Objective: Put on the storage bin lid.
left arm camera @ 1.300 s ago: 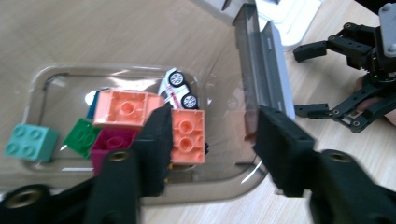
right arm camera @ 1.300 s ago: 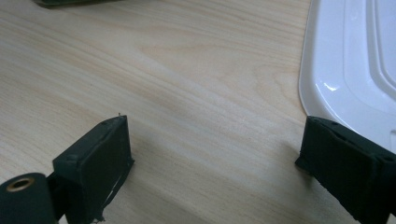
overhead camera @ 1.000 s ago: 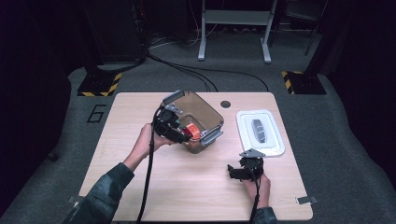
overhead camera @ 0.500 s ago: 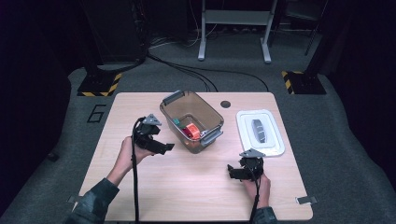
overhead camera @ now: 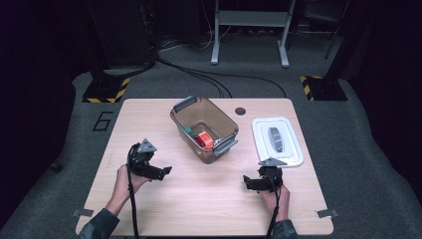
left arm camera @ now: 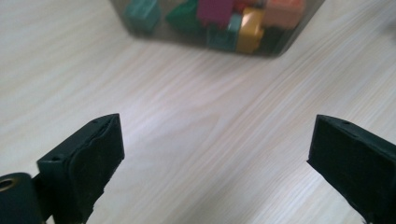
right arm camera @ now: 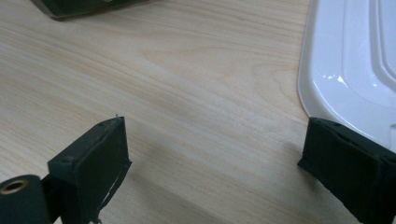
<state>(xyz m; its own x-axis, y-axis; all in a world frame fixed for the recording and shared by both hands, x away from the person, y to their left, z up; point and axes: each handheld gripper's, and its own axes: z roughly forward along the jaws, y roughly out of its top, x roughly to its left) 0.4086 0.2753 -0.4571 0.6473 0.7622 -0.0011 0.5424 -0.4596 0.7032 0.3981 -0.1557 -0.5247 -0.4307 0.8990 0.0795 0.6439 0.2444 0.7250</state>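
Observation:
A clear brown bin (overhead camera: 225, 123) with grey handles stands at the table's middle, with coloured blocks (overhead camera: 203, 141) in it. My left gripper (overhead camera: 166, 172) hovers low over the table, left of the bin and apart from it. Its jaws have just been opening and stand open with nothing between them. In the left gripper view the left gripper (left arm camera: 215, 154) faces the bin's wall (left arm camera: 280, 46), and the blocks (left arm camera: 250, 35) show through it. My right gripper (overhead camera: 247, 182) rests near the front right, open and empty. In the right gripper view the right gripper (right arm camera: 215, 158) spans bare wood beside the white lid (right arm camera: 355, 60).
The white lid (overhead camera: 293, 149) with a grey handle lies flat right of the bin. A dark cable hole (overhead camera: 241, 111) sits near the table's far edge. Bare wood (overhead camera: 199, 199) runs between the two grippers. Dark floor and stands surround the table.
My left gripper has let go of the bin's near rim, moved left and toward the person, sunk to the table and opened. The bin now stands alone. The right gripper kept still.

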